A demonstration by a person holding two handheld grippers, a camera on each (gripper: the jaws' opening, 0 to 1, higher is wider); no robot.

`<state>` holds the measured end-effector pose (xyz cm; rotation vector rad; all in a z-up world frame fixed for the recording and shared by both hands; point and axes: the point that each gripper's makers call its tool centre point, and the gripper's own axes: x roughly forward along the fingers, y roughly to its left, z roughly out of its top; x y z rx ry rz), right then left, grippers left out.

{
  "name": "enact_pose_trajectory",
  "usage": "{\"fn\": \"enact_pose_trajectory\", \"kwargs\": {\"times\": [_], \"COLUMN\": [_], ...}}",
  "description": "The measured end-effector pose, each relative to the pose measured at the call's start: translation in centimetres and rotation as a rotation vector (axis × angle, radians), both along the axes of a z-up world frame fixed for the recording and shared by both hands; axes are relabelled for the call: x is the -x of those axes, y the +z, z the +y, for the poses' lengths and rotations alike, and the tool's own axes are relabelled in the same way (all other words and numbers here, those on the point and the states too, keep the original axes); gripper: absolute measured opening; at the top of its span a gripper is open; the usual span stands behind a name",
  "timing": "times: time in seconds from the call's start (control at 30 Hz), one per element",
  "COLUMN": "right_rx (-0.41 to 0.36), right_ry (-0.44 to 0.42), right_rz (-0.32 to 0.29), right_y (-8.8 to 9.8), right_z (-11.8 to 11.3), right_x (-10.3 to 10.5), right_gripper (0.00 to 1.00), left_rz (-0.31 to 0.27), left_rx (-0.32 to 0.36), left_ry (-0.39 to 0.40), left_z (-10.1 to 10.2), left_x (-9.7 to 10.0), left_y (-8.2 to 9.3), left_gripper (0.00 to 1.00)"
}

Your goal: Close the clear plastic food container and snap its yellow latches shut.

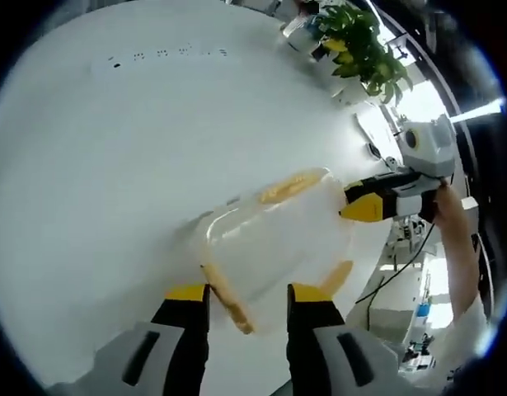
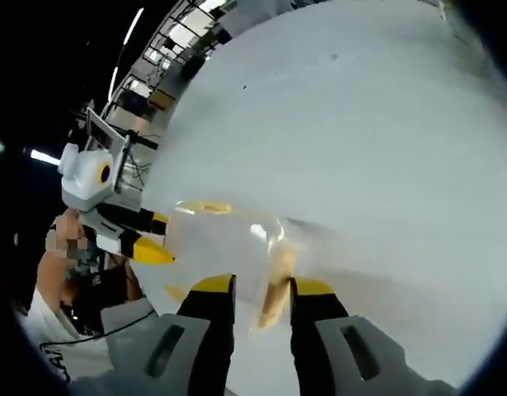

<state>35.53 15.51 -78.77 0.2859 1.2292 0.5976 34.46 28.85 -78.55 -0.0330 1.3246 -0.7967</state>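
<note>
Left gripper view: one clear container (image 1: pixel 278 239) sits on the white table (image 1: pixel 113 165), near the table's edge on the side of the right gripper. Three yellow latches counted: one (image 1: pixel 290 186) on the far side, one (image 1: pixel 228 299) on the near side just ahead of the left gripper (image 1: pixel 249 297), one (image 1: pixel 335 276) on the near right corner. Left jaws spread apart, nothing between them, the near latch lying in the gap's line but not clamped. Right gripper (image 1: pixel 360 206) comes in from the right, yellow tips at the container's far right corner; cannot tell if touching. One potted plant (image 1: pixel 360 45) at the table's far edge.

Right gripper view: same container (image 2: pixel 228 239), blurred. Right gripper (image 2: pixel 261 293) jaws apart, one latch (image 2: pixel 278 289) standing between them, grip not clear. Second latch (image 2: pixel 205 207) on the far side. Left gripper (image 2: pixel 146 243) at the container's left.
</note>
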Motion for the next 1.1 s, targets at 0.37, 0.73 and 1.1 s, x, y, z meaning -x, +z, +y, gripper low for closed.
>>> {"fn": "enact_pose_trajectory", "kwargs": {"times": [0.37,0.73,1.1], "right_rx": [0.158,0.13,0.132], "right_ry": [0.196,0.402,0.49], "right_rz": [-0.225,-0.336,-0.281], "right_y": [4.3,5.9,2.8], "right_z": [0.0,5.2,7.3], "right_x": [-1.9,-2.6,-2.1], "right_gripper": [0.23,0.04,0.0], "left_rz": [-0.346,-0.453,-0.474], "left_rx": [0.126,0.19,0.171], "left_ry": [-0.113,-0.409,-0.481], "left_z": [-1.0,-5.2,-7.2], "left_x": [-3.1,-0.2,0.1], "left_y": [5.6,5.0,3.3], "left_gripper": [0.45,0.27,0.14]}}
